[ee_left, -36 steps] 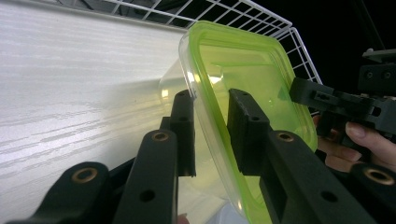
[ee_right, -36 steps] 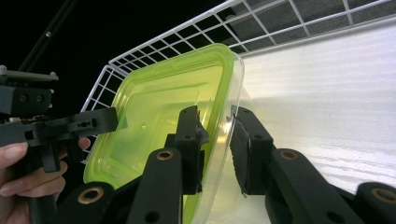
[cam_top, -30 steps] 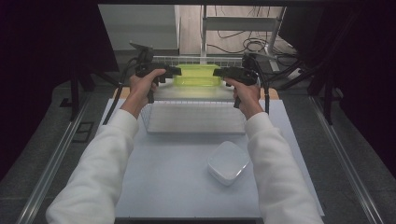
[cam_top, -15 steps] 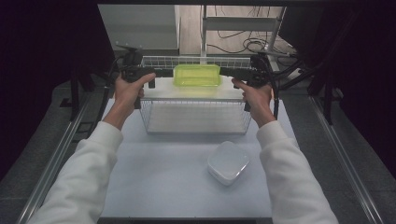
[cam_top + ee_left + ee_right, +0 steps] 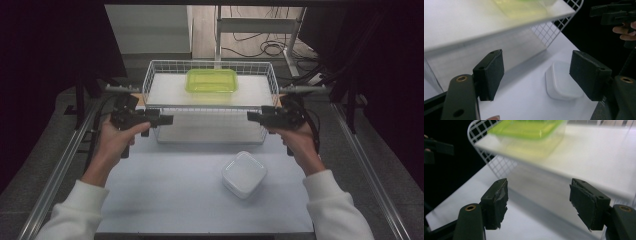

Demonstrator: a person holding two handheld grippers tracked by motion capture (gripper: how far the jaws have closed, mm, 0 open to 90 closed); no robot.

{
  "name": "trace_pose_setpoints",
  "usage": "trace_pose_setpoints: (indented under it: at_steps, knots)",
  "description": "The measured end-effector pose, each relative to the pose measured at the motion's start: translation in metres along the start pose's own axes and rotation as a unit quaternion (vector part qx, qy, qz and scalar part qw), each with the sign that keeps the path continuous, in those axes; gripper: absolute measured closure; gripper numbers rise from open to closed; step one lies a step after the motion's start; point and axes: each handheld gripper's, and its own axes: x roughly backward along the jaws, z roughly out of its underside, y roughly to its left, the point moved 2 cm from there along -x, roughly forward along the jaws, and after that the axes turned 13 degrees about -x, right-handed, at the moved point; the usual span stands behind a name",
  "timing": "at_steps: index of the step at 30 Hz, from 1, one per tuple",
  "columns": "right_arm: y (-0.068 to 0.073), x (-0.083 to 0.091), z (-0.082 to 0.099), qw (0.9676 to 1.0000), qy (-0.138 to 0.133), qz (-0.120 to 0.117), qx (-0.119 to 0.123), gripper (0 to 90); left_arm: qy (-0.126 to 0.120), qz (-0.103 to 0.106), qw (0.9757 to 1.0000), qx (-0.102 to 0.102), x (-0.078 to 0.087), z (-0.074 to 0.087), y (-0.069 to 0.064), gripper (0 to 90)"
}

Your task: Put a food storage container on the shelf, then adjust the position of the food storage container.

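A lime-green clear tub [image 5: 211, 80] rests on the white top shelf of a wire rack [image 5: 149, 82], toward its far side. My left gripper [image 5: 166, 120] hovers off the rack's front left corner and my right gripper [image 5: 251, 116] off its front right corner, each pointing inward. Both stand open; their jaws have just been opening and nothing is between them. In the left gripper view the open jaws [image 5: 539, 73] frame bare table and a white square box [image 5: 562, 82]. The right gripper view looks between its jaws [image 5: 539, 202] at the tub [image 5: 526, 130], blurred.
The white square box [image 5: 244, 174] lies on the white table [image 5: 165, 190] in front of the rack, right of centre. Metal rails [image 5: 57, 175] run along both table sides. Cables lie on the floor beyond the rack.
Both hands have drawn back from the ends of the green tub, out around the rack's sides to its front corners. The tub stays on the shelf. Both pairs of jaws stand wider.
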Motion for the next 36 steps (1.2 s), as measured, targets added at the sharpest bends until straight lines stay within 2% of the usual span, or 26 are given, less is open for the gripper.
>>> trace_pose_setpoints:
  at_steps: [4,7,10,15,22,26,30,36]
  knots:
    - [-0.008,0.01,0.041,0.9999,0.014,0.001,0.008,30.4,0.009,0.0,1.0,-0.004,-0.001,0.033,-0.013,27.3]
    - [-0.015,0.012,0.067,0.9994,0.033,0.008,0.003,30.4,0.023,0.002,0.9997,-0.001,-0.006,0.055,-0.02,27.5]
    - [-0.022,0.011,0.09,0.999,0.042,0.012,-0.006,30.4,0.045,0.002,0.999,0.003,-0.012,0.076,-0.023,27.4]
    - [-0.026,0.007,0.119,0.9977,0.066,0.015,-0.001,30.5,0.078,-0.004,0.9969,0.015,-0.018,0.105,-0.023,27.8]
    - [-0.026,-0.002,0.133,0.9953,0.092,0.025,0.017,30.5,0.097,-0.018,0.9949,0.021,-0.018,0.126,-0.017,28.6]
    - [-0.025,-0.004,0.135,0.9947,0.098,0.027,0.019,30.5,0.092,-0.019,0.9953,0.023,-0.016,0.127,-0.016,28.6]
    - [-0.025,-0.003,0.134,0.995,0.094,0.029,0.018,30.6,0.097,-0.031,0.9945,0.023,-0.014,0.128,-0.017,28.5]
    - [-0.028,0.002,0.135,0.9949,0.092,0.039,0.017,30.7,0.086,-0.03,0.9954,0.03,-0.008,0.126,-0.016,27.4]
